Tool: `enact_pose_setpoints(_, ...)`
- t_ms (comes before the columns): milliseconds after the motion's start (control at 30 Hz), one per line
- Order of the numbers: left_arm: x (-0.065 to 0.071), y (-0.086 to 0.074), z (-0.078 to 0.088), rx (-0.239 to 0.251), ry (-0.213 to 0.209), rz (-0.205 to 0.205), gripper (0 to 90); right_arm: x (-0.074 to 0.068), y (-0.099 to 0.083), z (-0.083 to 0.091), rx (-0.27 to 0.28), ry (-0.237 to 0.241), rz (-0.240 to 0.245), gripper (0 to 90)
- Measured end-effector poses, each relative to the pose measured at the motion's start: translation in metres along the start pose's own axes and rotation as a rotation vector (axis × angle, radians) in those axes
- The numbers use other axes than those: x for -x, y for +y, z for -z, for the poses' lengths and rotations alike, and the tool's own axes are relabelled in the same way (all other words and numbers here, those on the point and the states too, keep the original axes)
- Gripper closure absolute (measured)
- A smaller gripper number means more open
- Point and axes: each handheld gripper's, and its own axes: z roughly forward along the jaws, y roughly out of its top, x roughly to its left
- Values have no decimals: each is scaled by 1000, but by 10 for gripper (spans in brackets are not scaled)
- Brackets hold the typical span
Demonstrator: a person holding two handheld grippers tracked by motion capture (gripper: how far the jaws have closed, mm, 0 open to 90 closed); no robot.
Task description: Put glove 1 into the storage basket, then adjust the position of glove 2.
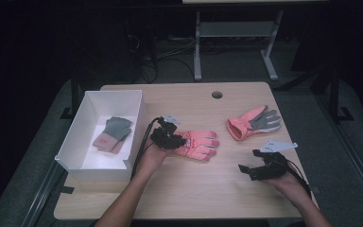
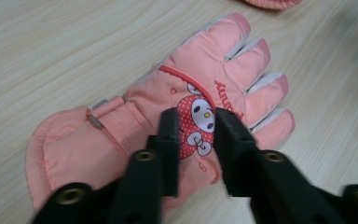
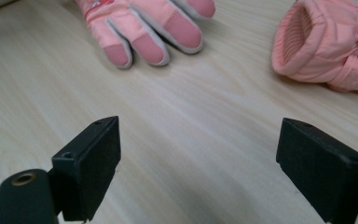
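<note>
Pink padded glove [image 2: 168,112] lying near table [image 1: 179,189] middle: soft, light, compressible. Left gripper [image 2: 196,122] jaws straddling printed back, partly apart, not pinching; best pinching cuff. Right gripper [image 3: 200,154] idling, jaws wide apart.

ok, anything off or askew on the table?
Nothing damaged or spilled. The two pink gloves lie apart: one back up under the left gripper, the other grey palm up, angled. A grey-pink pair sits in the white bin.

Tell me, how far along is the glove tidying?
One grey-and-pink glove pair already lies in the white box. The left hand-held gripper sits over a pink glove, jaws partly open astride its cartoon patch. The other pink glove waits on the table; the right hand-held gripper is open, holding nothing.
</note>
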Motion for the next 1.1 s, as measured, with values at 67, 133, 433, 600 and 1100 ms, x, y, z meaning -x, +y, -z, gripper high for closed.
enact_pose_setpoints(67,3,-1,0,-6,-5,-7,542,2,2,-1,4,-1,-2,135)
enact_pose_setpoints(133,5,-2,1,-13,-2,-21,507,6,9,-4,7,-15,-15,136)
enact_pose_setpoints(433,18,-9,3,-48,-31,-75,252,26,30,-10,22,-53,-45,371)
enact_pose_setpoints(600,23,-12,7,-39,-51,-85,216,41,45,-14,47,-104,-59,603)
enact_pose_setpoints(1100,37,-30,14,-42,-101,-110,186,97,73,-38,26,-196,-112,900)
